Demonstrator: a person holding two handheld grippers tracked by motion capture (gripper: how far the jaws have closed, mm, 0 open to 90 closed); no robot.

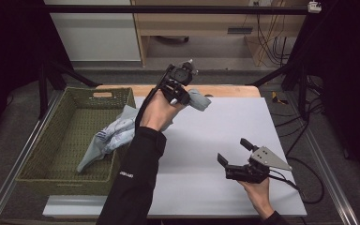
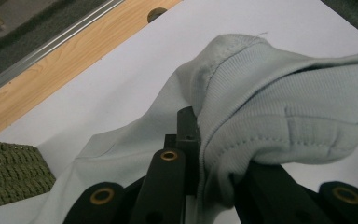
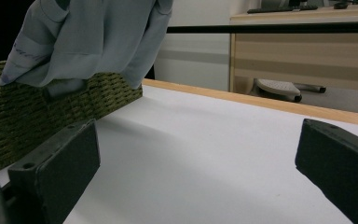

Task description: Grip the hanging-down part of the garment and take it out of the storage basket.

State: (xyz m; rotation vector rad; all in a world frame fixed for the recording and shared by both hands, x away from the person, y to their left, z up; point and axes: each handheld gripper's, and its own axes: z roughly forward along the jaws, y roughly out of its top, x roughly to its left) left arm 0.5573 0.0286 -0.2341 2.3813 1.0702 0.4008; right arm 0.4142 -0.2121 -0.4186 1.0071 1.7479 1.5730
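A light grey-blue garment (image 1: pixel 114 135) drapes from inside the green woven basket (image 1: pixel 37 154) over its right rim and up to my left gripper (image 1: pixel 186 95). That gripper is raised above the far edge of the white tabletop (image 1: pixel 225 126) and is shut on a fold of the cloth. In the left gripper view the ribbed hem of the garment (image 2: pixel 279 88) is bunched between the black jaws of the left gripper (image 2: pixel 214 154). My right gripper (image 1: pixel 234 151) hovers low over the near right of the table, open with nothing between its jaws. The right gripper view has the right gripper (image 3: pixel 196 154) facing the hanging garment (image 3: pixel 93 37) and the basket (image 3: pixel 28 116).
The basket stands at the table's left edge. A wooden strip (image 1: pixel 225 90) borders the far side of the white top. Black frame posts (image 1: pixel 304 70) rise at the far right, and cables trail from the right gripper off the table's right edge.
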